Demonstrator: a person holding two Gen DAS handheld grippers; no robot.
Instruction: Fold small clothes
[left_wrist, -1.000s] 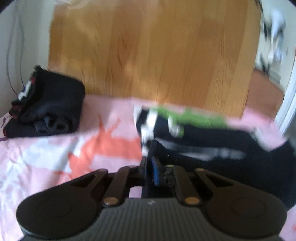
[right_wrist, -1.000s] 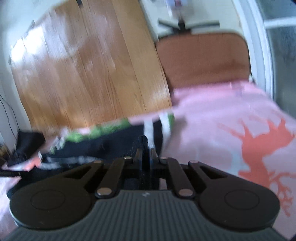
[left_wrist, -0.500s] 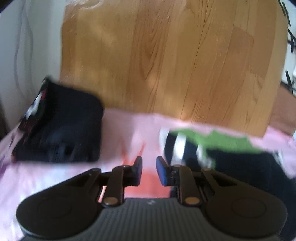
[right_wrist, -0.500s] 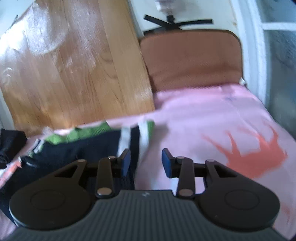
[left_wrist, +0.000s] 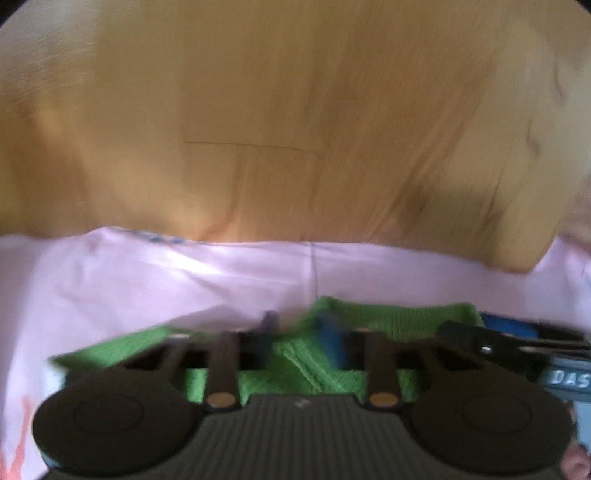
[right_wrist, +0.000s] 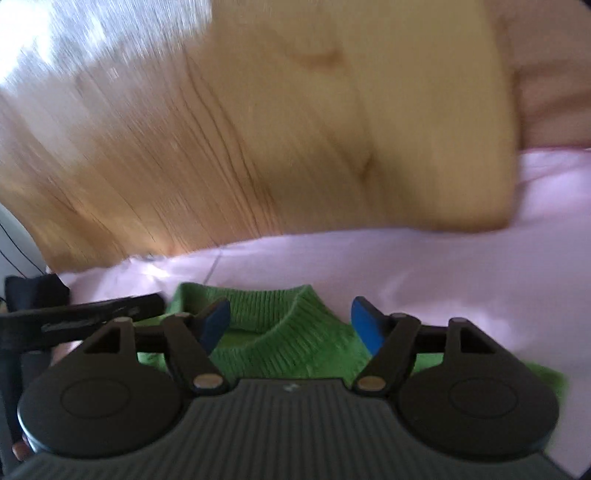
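A green ribbed knit garment (left_wrist: 391, 323) lies on the pink sheet (left_wrist: 147, 280), close under both grippers. In the right wrist view its collar (right_wrist: 280, 332) curves below my right gripper (right_wrist: 290, 321), whose jaws are opening with nothing pinched between the blue pads (right_wrist: 364, 325). My left gripper (left_wrist: 299, 332) is blurred and stands a little open over the green knit, gripping nothing. Each gripper shows in the other's view: the right gripper (left_wrist: 517, 343) at the right edge, the left gripper (right_wrist: 92, 314) at the left edge.
A wooden headboard (right_wrist: 295, 129) rises right behind the sheet's far edge. A pile of folded black clothes (right_wrist: 33, 291) sits at the far left. Bare pink sheet (right_wrist: 480, 240) stretches to the right, with a brown padded panel (right_wrist: 546, 74) beyond it.
Both grippers were shut on the dark garment's edge, then opened and let it go. They swung forward and now hang over the green knit near the headboard. The black pile left the left view.
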